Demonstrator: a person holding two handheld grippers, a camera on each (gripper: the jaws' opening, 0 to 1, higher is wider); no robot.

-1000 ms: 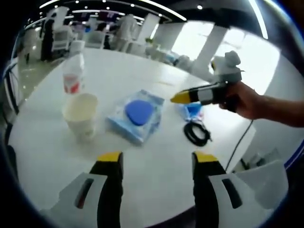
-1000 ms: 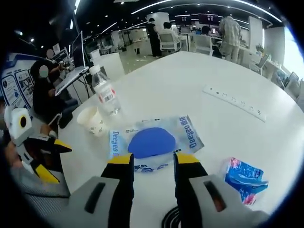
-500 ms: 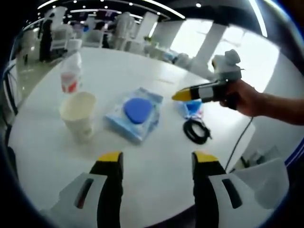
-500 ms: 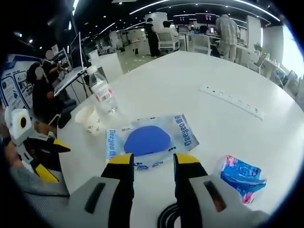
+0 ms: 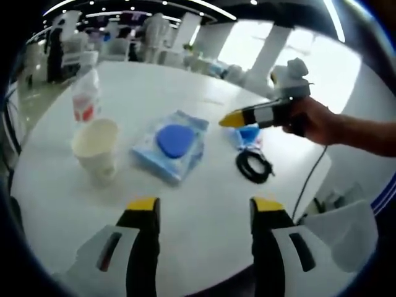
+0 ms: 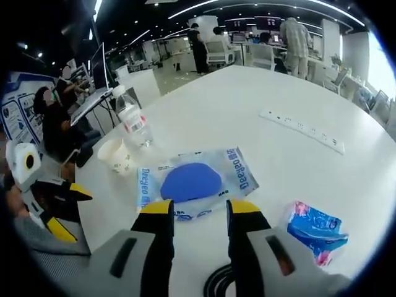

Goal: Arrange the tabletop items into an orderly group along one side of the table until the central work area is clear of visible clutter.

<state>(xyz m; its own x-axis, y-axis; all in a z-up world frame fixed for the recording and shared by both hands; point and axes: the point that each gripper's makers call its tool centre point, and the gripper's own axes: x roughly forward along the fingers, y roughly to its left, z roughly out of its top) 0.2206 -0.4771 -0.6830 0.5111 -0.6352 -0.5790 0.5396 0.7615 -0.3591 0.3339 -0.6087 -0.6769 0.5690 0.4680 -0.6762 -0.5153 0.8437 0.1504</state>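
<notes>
A white worktop is seen across both views. At the centre of the right gripper view a blue wipes pack lies just above the right tongs, which are held open and empty. A water bottle and paper cup stand at centre left, a small blue packet at lower right. In the left gripper view, the left tongs are open and empty at the bottom, well apart from a coiled black cable at centre right.
</notes>
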